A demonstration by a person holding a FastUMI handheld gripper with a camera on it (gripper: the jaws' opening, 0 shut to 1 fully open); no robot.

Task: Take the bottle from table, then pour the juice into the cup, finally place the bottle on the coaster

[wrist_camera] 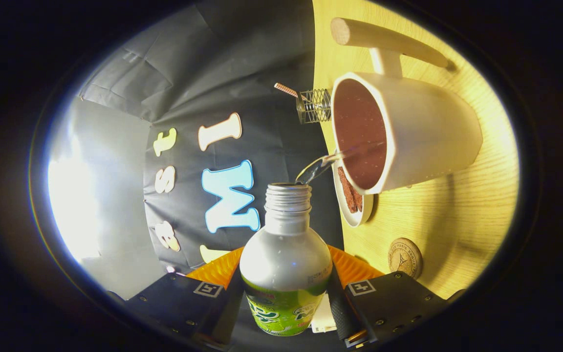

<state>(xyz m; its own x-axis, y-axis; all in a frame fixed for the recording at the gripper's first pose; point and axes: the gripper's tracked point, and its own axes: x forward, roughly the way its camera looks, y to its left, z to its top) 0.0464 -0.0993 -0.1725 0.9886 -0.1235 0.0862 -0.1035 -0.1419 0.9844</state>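
Note:
My gripper (285,288) is shut on a silver bottle (284,259) with a green label, both fingers pressing its sides. The bottle is tipped on its side, its open threaded neck (289,198) pointing at the white cup (408,132). A thin clear stream (323,164) runs from the neck over the cup's rim into its dark inside. The cup stands on the wooden table (457,210) just beyond the bottle's mouth. A round cork coaster (405,257) lies on the table close to my right finger.
A small white dish (358,215) with brown pieces sits beside the cup, between it and the bottle. A wooden rack (384,41) stands past the cup. A small wire holder (313,105) with a striped stick is at the table's far edge.

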